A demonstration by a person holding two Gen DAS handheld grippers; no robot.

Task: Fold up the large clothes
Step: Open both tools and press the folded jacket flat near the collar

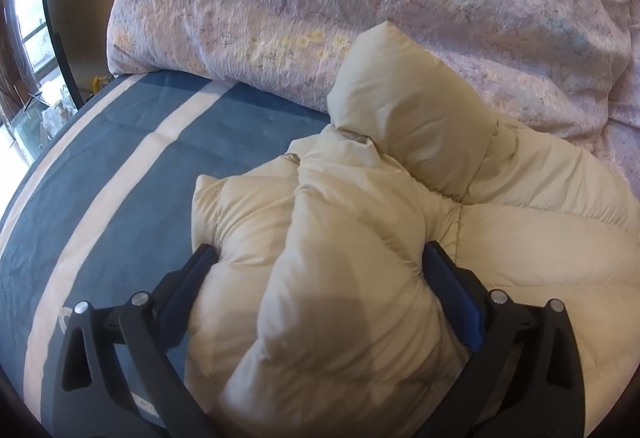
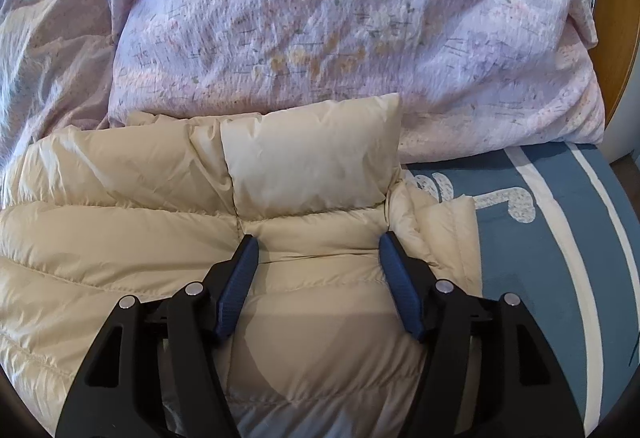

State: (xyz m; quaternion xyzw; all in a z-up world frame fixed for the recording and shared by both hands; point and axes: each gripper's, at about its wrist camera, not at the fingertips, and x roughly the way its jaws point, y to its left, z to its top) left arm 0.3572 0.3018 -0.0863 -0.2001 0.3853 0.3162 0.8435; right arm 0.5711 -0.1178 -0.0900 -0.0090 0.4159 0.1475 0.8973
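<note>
left tool [image 1: 320, 258] wide astride cream puffer jacket [image 1: 360, 238], right tool [image 2: 318, 252] half-spread, collar toward floral duvet [image 2: 320, 17]

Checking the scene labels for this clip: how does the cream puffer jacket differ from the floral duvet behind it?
The puffer jacket is plain cream with stitched horizontal quilting; the duvet is lilac-pink with a floral print. The jacket has a smooth, slightly shiny shell; the duvet looks matte and crinkled. The jacket lies low in front; the duvet is heaped higher behind it. Both are soft, padded and rest on the blue striped sheet.
</note>
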